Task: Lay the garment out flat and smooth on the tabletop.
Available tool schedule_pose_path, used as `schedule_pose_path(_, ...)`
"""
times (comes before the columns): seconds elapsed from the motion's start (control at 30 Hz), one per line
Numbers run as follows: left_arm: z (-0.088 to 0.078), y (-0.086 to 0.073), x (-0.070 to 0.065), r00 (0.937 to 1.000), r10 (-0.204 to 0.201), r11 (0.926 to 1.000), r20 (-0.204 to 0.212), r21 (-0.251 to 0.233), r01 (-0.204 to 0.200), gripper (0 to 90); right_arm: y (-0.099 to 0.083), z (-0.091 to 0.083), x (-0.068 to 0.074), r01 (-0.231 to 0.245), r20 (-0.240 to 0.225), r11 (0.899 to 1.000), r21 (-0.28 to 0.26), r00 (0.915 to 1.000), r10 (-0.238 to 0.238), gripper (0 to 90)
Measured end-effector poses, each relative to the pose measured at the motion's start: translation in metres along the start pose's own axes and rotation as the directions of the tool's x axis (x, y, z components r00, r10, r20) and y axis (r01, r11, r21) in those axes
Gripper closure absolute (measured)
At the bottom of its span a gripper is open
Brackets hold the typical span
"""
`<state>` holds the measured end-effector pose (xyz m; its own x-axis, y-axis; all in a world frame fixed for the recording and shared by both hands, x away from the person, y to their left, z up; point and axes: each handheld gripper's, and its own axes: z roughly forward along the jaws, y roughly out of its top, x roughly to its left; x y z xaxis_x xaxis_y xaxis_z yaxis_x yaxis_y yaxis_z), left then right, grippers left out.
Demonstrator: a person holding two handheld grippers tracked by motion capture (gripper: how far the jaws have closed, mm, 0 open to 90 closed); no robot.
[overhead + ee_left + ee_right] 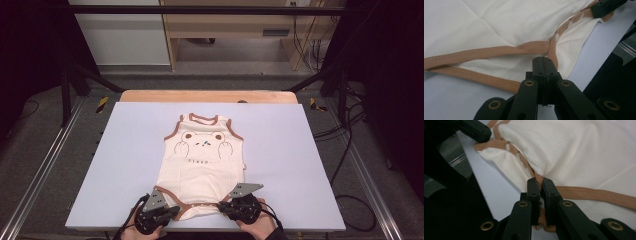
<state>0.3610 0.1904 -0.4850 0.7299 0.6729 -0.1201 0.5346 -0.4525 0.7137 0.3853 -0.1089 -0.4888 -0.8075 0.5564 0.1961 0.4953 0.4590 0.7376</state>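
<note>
We have the baby bodysuit point(201, 160) at the mat's point(125, 150) centre, left gripper point(543, 62) and right gripper point(541, 183) each clenched on its six-o'clock hem; next we likely lift and fold toward twelve.

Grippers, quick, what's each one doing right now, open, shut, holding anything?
Left gripper: shut on the bodysuit at its bottom hem.
Right gripper: shut on the bodysuit's brown trim.

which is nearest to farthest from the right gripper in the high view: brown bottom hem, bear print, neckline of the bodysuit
From the right gripper:
1. Brown bottom hem, right at the jaws, near table edge.
2. Bear print, mid-chest.
3. Neckline, at the bodysuit's far end.
</note>
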Motion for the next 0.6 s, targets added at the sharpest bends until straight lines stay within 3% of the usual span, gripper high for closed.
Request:
schedule_pose_path(0.13,-0.012,-0.003,0.004,0.9992,-0.014,0.9999,0.037,0.001,0.014,90.0,0.000,-0.005,0.005,-0.009,-0.058,1.000,0.029,0.9983,0.011,85.9)
schedule_pose_path(0.2,-0.013,-0.005,0.003,0.9995,-0.006,1.0000,0.031,0.005,0.006,90.0,-0.002,-0.004,0.005,-0.013,-0.051,0.998,0.055,0.9986,0.016,82.8)
schedule_pose_path(0.27,-0.013,-0.005,0.003,0.9999,0.008,0.9999,0.013,-0.009,-0.008,89.5,-0.003,-0.003,0.005,-0.016,-0.059,0.998,0.059,0.9981,0.020,72.6)
schedule_pose_path(0.33,-0.017,-0.004,0.009,0.9999,-0.003,0.9977,-0.011,-0.068,0.002,75.4,-0.002,-0.008,0.004,-0.018,-0.059,0.999,0.027,0.9981,0.020,58.9)
schedule_pose_path(0.4,-0.023,-0.004,0.020,0.9975,-0.038,0.9884,-0.059,-0.149,0.029,58.2,-0.002,-0.018,-0.002,-0.031,0.000,0.998,-0.049,0.9995,0.031,44.4)
schedule_pose_path(0.47,-0.028,-0.004,0.033,0.9920,-0.082,0.9773,-0.097,-0.203,0.061,45.9,-0.004,-0.029,-0.016,-0.068,0.086,0.993,-0.098,0.9934,0.076,41.5)
schedule_pose_path(0.53,-0.028,-0.005,0.044,0.9811,-0.107,0.9747,-0.161,-0.212,0.072,38.8,-0.010,-0.037,-0.030,-0.095,0.190,0.988,-0.126,0.9746,0.118,41.1)
schedule_pose_path(0.6,-0.026,-0.006,0.049,0.9739,-0.131,0.9767,-0.185,-0.192,0.095,37.9,-0.016,-0.039,-0.041,-0.123,0.242,0.985,-0.117,0.9587,0.149,43.2)
